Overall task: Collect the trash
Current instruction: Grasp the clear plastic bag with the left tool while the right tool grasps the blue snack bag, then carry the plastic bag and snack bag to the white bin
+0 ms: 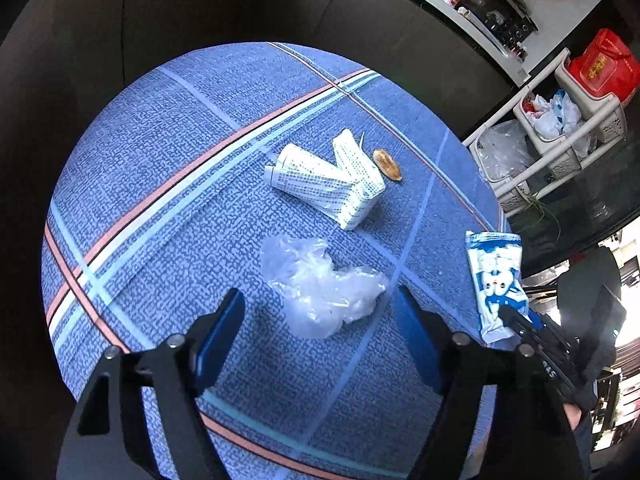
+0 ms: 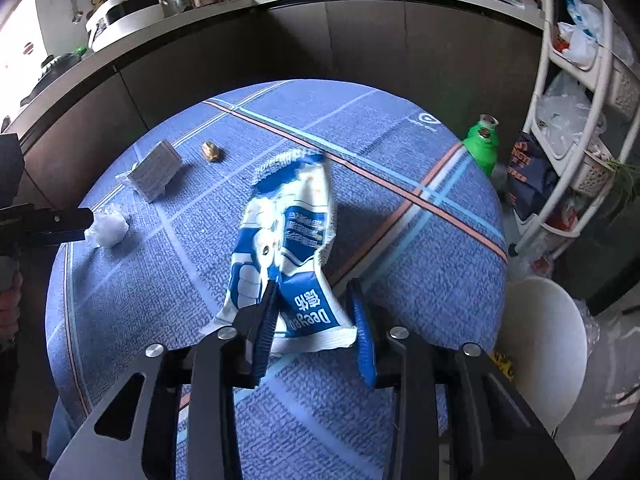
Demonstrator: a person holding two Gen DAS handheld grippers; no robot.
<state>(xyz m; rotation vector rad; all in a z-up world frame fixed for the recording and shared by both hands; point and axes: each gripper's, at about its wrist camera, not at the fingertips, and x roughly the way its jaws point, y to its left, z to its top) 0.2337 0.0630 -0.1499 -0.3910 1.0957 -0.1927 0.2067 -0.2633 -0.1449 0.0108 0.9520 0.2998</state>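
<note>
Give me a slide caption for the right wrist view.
Right gripper around blue-and-white snack wrapper on blue plaid tablecloth.

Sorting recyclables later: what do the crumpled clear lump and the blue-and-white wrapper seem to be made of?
Crumpled clear lump: thin plastic film, glossy, translucent, with sharp creases. Blue-and-white wrapper: probably printed plastic film, smooth and slightly shiny, torn at its top; a foil lining cannot be seen.

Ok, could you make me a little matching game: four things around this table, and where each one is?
1. crumpled clear plastic
2. blue-and-white snack wrapper
3. green bottle
4. brown food scrap

A. at the table's edge, near the white rack
B. between the right gripper's fingers
C. just ahead of the open left gripper
D. beside the printed white packets

Pairs: 1-C, 2-B, 3-A, 4-D
</note>
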